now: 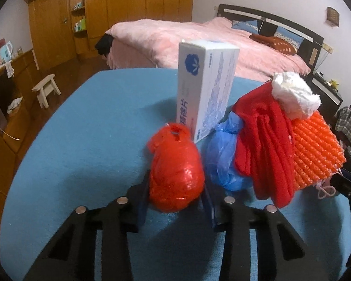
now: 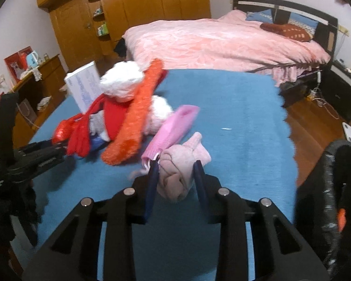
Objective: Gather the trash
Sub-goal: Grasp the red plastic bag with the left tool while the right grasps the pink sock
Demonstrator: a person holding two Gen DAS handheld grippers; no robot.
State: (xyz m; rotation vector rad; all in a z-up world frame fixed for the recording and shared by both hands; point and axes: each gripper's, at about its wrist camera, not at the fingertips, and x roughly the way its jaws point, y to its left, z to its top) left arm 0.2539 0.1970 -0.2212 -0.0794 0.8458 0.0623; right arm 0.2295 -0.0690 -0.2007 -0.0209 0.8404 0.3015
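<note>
A crumpled red plastic bag [image 1: 175,171] lies on the blue table cover [image 1: 82,128]. My left gripper [image 1: 176,182] is shut on it, one finger pressed against each side. Behind it stand an upright white box [image 1: 206,89], a blue plastic bag [image 1: 224,159], a red cloth [image 1: 264,145], an orange ribbed piece [image 1: 316,149] and a white wad [image 1: 294,96]. In the right wrist view my right gripper [image 2: 175,166] is shut on a pale pink bundle of cloth [image 2: 175,180]. A brighter pink piece [image 2: 175,124] lies just beyond. The left gripper [image 2: 60,145] shows at the left edge.
A bed with a pink cover [image 1: 199,39] stands behind the table, and a wooden wardrobe [image 1: 128,4] lines the far wall. A small white stool [image 1: 46,89] is on the floor to the left. The table cover's scalloped right edge [image 2: 285,117] drops to the wooden floor.
</note>
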